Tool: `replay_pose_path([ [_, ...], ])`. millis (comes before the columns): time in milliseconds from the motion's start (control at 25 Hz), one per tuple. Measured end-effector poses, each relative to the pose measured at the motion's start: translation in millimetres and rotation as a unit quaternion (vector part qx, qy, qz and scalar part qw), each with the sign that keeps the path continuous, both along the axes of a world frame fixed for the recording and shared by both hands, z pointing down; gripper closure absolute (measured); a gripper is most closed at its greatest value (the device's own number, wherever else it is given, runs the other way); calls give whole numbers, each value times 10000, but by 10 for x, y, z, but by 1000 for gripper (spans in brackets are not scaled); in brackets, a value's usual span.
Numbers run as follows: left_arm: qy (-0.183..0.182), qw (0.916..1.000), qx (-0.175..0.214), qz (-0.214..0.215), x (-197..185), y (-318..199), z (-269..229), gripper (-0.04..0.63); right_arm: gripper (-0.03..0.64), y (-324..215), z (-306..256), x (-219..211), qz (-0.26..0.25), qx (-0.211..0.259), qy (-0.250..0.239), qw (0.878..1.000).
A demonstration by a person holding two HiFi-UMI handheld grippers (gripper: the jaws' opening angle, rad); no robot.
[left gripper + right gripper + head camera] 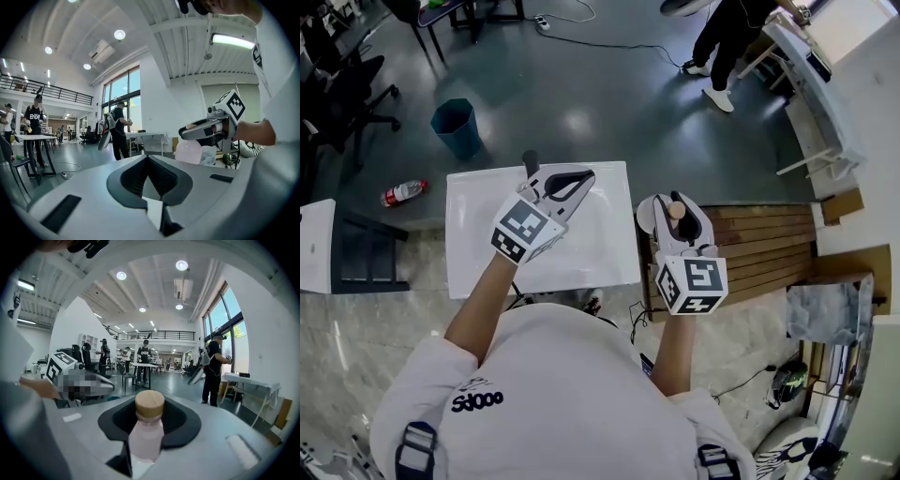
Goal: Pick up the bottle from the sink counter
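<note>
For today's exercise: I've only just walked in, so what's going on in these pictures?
A person holds a gripper in each hand. The right gripper is closed on a pale pink bottle with a wooden cap, lifted clear of the slatted wooden counter below it. The left gripper is empty, with its jaws together, over a white table.

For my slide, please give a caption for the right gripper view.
Right gripper holds a pale pink bottle with a tan cap between its jaws.
</note>
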State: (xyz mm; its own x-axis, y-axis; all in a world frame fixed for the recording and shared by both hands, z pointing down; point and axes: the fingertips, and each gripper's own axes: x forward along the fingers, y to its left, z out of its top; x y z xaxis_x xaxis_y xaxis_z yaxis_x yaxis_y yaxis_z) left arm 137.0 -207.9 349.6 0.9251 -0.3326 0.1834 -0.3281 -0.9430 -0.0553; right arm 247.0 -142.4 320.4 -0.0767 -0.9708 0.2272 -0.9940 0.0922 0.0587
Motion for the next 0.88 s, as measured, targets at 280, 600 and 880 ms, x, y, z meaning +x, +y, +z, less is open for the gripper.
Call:
replay_pose_path([
  [280,-9,10000,-39,-45,5,-11,11,591,486,-21,5,19,-46,-12,4,10000],
  [600,-32,9999,-44,-136,-33,1,25,591,486,-26,8,-19,-158,-31,16,9999],
  [880,-78,9998,-65,-190,-88,2,61,591,486,-34,29,-70,-231,-53,41,9997],
])
